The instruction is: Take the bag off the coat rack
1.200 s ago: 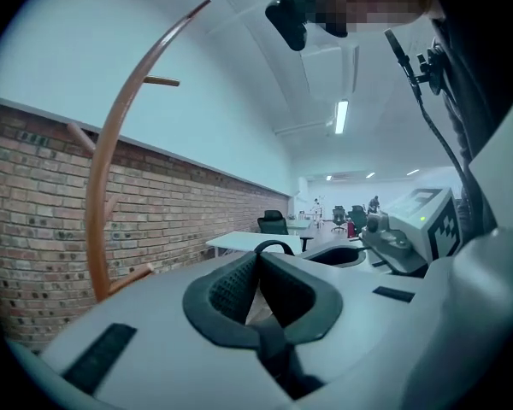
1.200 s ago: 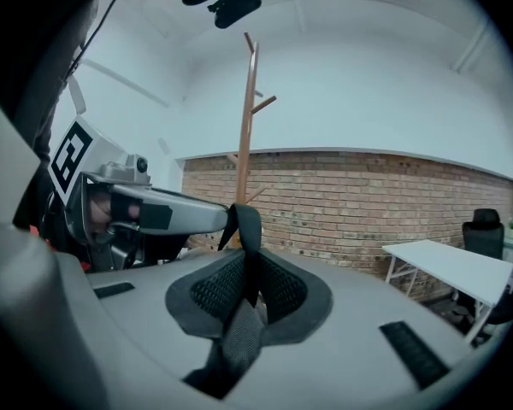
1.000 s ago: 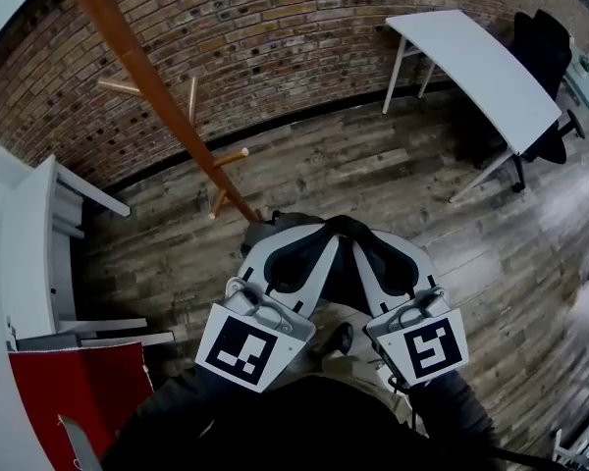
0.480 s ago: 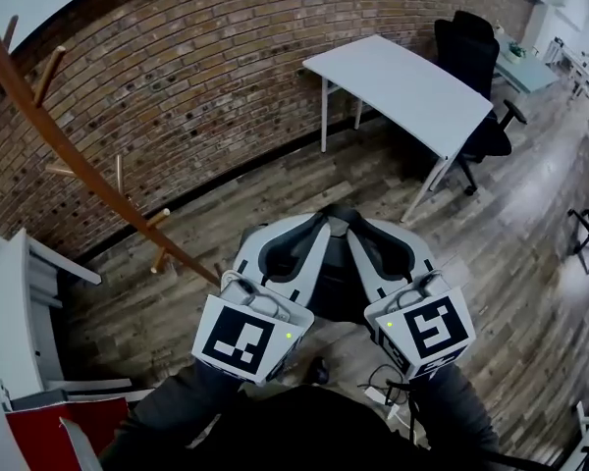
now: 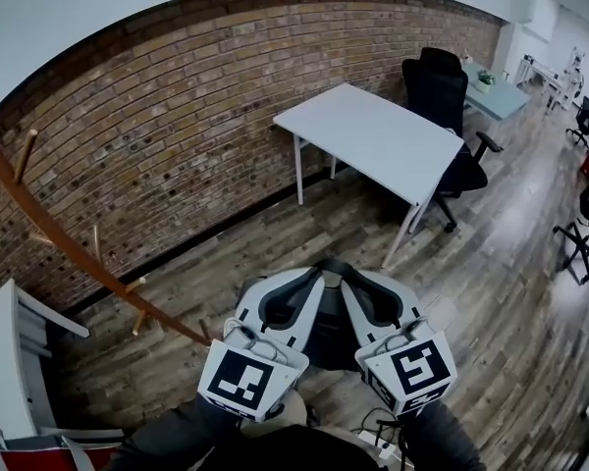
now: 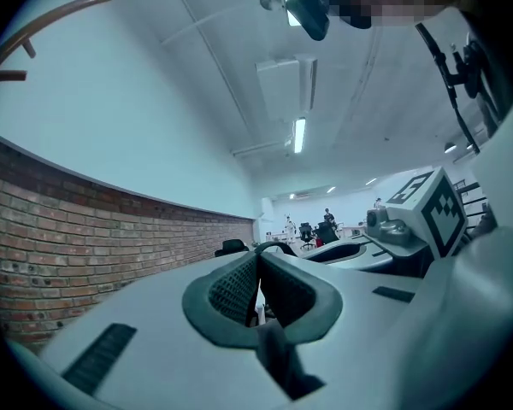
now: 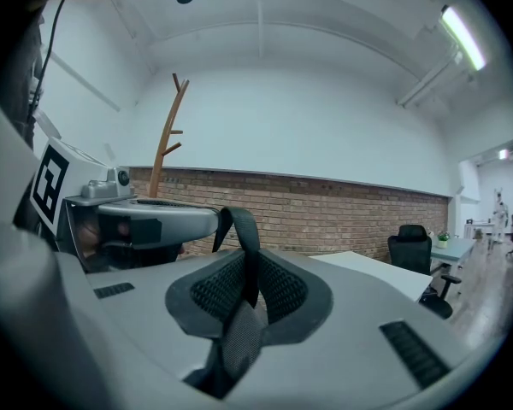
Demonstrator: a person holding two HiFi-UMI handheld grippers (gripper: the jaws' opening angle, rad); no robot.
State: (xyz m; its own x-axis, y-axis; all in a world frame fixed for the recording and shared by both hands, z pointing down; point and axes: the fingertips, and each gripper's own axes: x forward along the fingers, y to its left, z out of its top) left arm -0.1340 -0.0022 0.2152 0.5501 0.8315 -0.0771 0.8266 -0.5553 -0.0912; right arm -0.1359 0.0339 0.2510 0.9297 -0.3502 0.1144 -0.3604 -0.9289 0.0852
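Bag over wood flr, brick wall

Even, cool indoor light from ceiling strip lamps, which glare slightly. Fisheye distortion bows the brick wall; black vignetting rings both gripper views. Shadows are soft.

No text or number can be read; the left marker cube and the right marker cube carry only black-and-white square patterns (codes, not letters).
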